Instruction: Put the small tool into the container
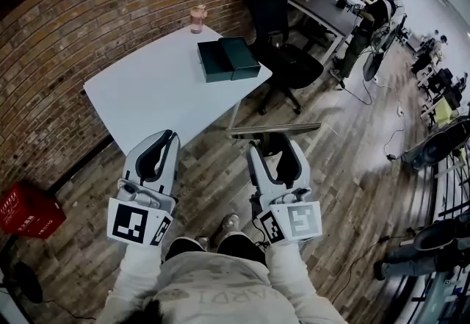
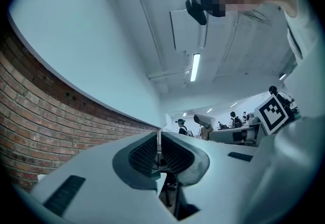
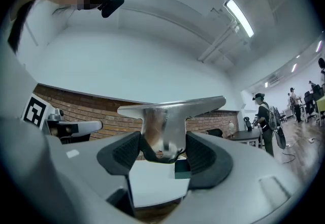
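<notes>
The small tool (image 1: 273, 128) is a flat silver metal piece with a wide top bar. My right gripper (image 1: 275, 142) is shut on its stem, and in the right gripper view the tool (image 3: 170, 114) stands upright between the pads of the right gripper (image 3: 163, 151). The container (image 1: 228, 58), a dark green open box, sits on the near right part of the white table (image 1: 154, 91), well ahead of both grippers. A corner of the container (image 3: 182, 168) shows under the tool. My left gripper (image 1: 158, 142) is shut with nothing in it, and its pads (image 2: 147, 154) meet.
A pink bottle (image 1: 197, 18) stands at the table's far edge by the brick wall. A black office chair (image 1: 283, 32) is right of the table. A red crate (image 1: 26, 211) lies on the wooden floor at left. People stand at desks far right.
</notes>
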Demonstrator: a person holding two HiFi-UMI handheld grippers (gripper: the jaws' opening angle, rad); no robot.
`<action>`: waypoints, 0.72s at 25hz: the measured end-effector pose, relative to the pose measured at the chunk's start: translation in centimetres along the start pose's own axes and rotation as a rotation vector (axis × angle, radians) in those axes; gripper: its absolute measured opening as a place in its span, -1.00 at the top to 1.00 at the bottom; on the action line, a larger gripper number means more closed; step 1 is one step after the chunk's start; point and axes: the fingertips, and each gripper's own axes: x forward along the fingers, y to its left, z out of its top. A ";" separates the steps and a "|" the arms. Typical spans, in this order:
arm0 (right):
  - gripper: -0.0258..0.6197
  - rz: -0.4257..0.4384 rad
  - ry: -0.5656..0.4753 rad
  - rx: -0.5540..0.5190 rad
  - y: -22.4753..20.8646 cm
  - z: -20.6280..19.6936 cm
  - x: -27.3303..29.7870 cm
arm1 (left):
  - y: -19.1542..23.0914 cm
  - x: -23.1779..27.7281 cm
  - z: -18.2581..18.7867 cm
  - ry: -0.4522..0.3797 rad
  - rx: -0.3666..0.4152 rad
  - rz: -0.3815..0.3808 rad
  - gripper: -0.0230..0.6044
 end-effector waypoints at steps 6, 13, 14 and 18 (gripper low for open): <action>0.01 0.009 0.007 -0.008 -2.0 -1.1 3.0 | 1.4 3.2 -1.3 0.005 -0.006 0.018 0.86; 0.01 0.046 0.003 -0.008 -5.6 -1.6 8.7 | 3.3 9.5 -2.5 0.006 0.003 0.039 0.87; 0.01 0.053 0.002 -0.007 -6.3 -1.7 9.6 | 3.6 10.5 -2.7 0.007 0.003 0.043 0.87; 0.01 0.084 0.003 -0.001 -9.0 -2.5 13.2 | 4.5 14.7 -3.6 0.006 0.007 0.059 0.87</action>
